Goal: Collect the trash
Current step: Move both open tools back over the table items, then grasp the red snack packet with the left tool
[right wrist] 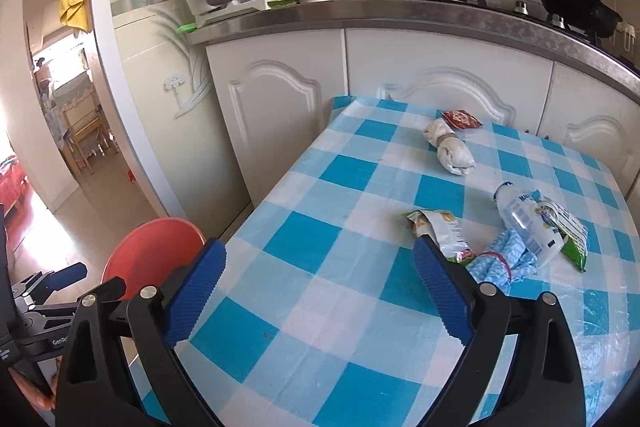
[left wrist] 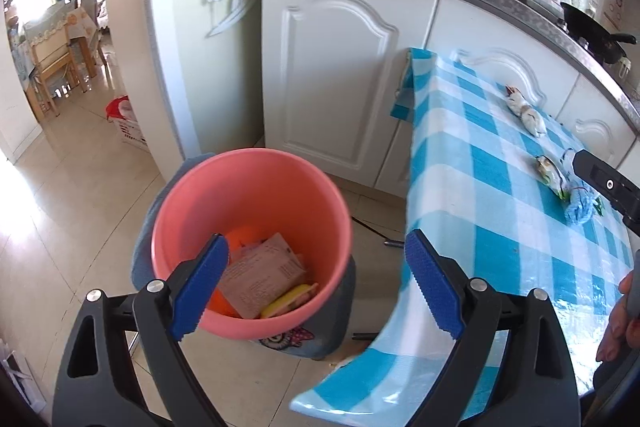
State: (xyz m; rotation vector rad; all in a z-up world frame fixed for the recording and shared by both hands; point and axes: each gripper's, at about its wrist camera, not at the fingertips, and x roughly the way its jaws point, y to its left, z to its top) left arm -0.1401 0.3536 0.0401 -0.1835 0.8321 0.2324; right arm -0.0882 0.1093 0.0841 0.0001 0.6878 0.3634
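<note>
Your right gripper point(right wrist: 316, 291) is spread wide with nothing between its blue pads; it hangs over the near part of the checked tablecloth point(right wrist: 328, 331). Just beyond its right finger lies a green-and-white snack wrapper point(right wrist: 438, 231). Judged from this, that wrapper is the next pickup: bring one pad to each side of its crumpled body and close only once both pads flank it, so the cloth is not pinched.

Your left gripper point(left wrist: 316, 283) is likewise released and empty, poised above the pink bin point(left wrist: 252, 243) at the table's left end. Keep it clear of the rim.

The right wrist view alone shows the full remaining trash: a twisted white wrapper point(right wrist: 450, 149) and red packet point(right wrist: 461, 118) at the far side, a clear plastic bottle point(right wrist: 520, 215) and blue cloth point(right wrist: 502, 261) to the right. The left wrist view alone shows the bin's contents: a brown paper packet point(left wrist: 260, 275) and a yellow item point(left wrist: 288, 301).
</note>
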